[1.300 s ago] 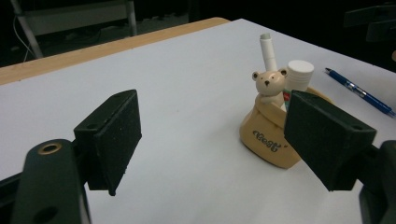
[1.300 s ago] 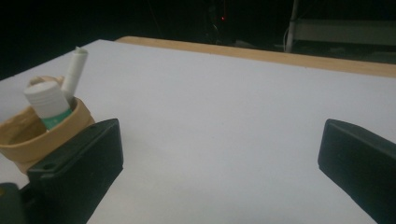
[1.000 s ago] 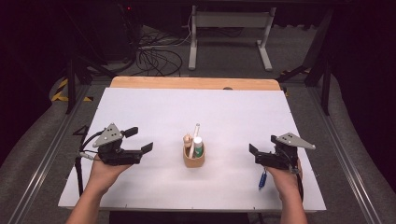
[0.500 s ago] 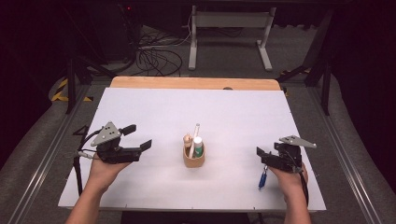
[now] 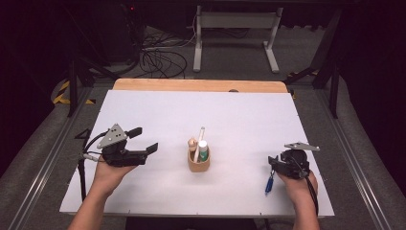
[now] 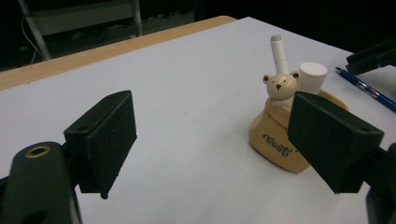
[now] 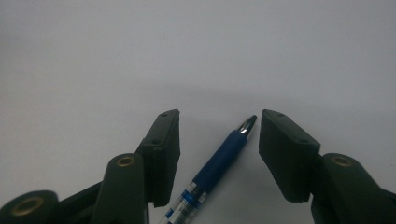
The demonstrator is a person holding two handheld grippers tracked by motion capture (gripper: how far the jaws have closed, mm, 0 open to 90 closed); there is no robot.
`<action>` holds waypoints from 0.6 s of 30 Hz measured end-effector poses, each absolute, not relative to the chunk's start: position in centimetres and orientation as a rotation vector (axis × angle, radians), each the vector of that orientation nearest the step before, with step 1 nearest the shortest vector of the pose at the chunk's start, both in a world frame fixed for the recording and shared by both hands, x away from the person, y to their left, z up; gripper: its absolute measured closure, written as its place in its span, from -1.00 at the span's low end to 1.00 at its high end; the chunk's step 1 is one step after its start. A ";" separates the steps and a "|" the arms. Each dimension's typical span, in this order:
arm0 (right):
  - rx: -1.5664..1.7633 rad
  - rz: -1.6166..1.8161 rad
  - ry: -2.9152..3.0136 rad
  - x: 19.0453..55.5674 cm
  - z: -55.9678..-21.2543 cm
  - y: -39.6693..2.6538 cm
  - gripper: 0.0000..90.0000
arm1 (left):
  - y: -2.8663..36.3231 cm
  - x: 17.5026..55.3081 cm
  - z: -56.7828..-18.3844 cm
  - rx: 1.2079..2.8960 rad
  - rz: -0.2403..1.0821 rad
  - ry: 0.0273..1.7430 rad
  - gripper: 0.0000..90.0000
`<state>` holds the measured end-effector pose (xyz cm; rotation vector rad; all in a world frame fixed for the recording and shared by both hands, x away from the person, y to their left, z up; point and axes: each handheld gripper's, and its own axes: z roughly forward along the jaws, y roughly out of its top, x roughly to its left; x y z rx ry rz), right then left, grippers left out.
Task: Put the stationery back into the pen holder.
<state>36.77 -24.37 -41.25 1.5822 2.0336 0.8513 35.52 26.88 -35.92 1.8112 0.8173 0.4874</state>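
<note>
A blue pen [image 5: 269, 183] lies on the white table near its right front corner. My right gripper [image 5: 276, 166] points down over it. In the right gripper view the pen [image 7: 219, 163] lies between the jaws of that gripper [image 7: 219, 117]; the jaws have just been closing, but both pads stand clear of the barrel. My left gripper [image 5: 146, 139] hovers open at the left, aimed at a tan bear pen holder [image 5: 198, 162]. The left gripper view shows wide jaws [image 6: 212, 100] with nothing between them and the holder [image 6: 280, 140] beyond.
The holder carries a white stick [image 5: 198, 141] and a white-capped bottle [image 5: 203, 149]. A wooden strip [image 5: 201, 85] edges the table's far side. Metal stand legs [image 5: 234, 43] and cables [image 5: 158, 57] sit on the floor behind it.
The right gripper has tipped downward over the blue pen and its jaws have narrowed around it. The left hand and gripper have stayed in place.
</note>
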 end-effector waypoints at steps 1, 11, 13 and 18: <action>1.592 0.841 2.036 36.8 -41.4 -24.4 0.13 | 26.8 35.6 -36.0 1.814 0.490 0.818 -0.63; 1.619 0.758 2.031 37.1 -42.3 -24.1 0.25 | 26.1 36.2 -36.0 1.835 0.489 0.804 -0.62; 1.600 0.735 2.035 37.1 -42.3 -23.9 0.27 | 26.0 36.2 -36.0 1.830 0.476 0.808 -0.62; 1.587 0.725 2.062 37.3 -42.2 -23.5 0.50 | 26.3 35.9 -36.0 1.836 0.486 0.811 -0.62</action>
